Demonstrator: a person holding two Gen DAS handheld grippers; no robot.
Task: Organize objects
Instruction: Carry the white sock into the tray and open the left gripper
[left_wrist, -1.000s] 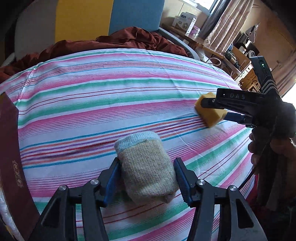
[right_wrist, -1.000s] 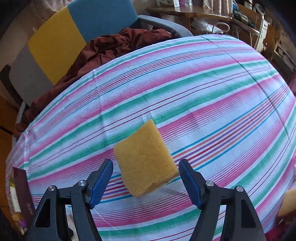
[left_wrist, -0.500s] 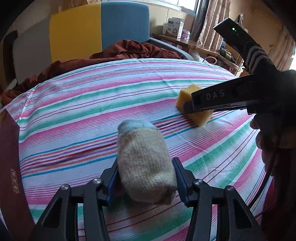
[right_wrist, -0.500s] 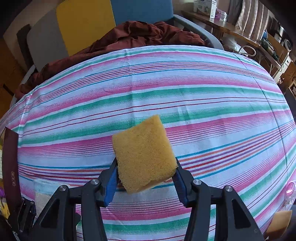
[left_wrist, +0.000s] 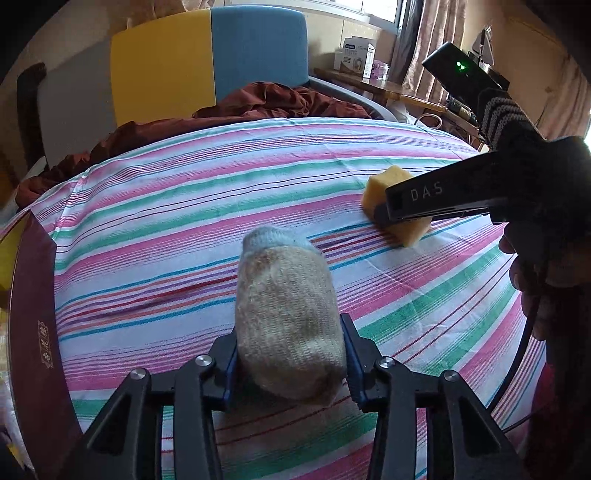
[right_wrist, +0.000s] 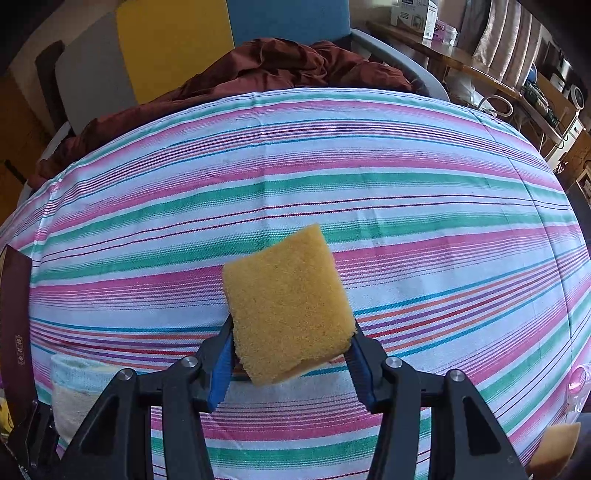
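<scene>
My left gripper (left_wrist: 290, 354) is shut on a rolled beige sock with a light blue cuff (left_wrist: 286, 314), held just above the striped cloth. My right gripper (right_wrist: 291, 354) is shut on a yellow sponge (right_wrist: 288, 302), lifted off the cloth. In the left wrist view the right gripper (left_wrist: 384, 216) comes in from the right with the sponge (left_wrist: 388, 181) in it. In the right wrist view the sock (right_wrist: 79, 391) shows at the lower left.
The table is covered by a pink, green and white striped cloth (left_wrist: 184, 206). A dark red box (left_wrist: 37, 325) stands at its left edge. A chair with a dark red garment (right_wrist: 280, 70) is behind. Another yellow piece (right_wrist: 554, 450) sits at the lower right.
Both grippers closed, the left on the sock and the right on the sponge. Both objects have been lifted off the cloth.
</scene>
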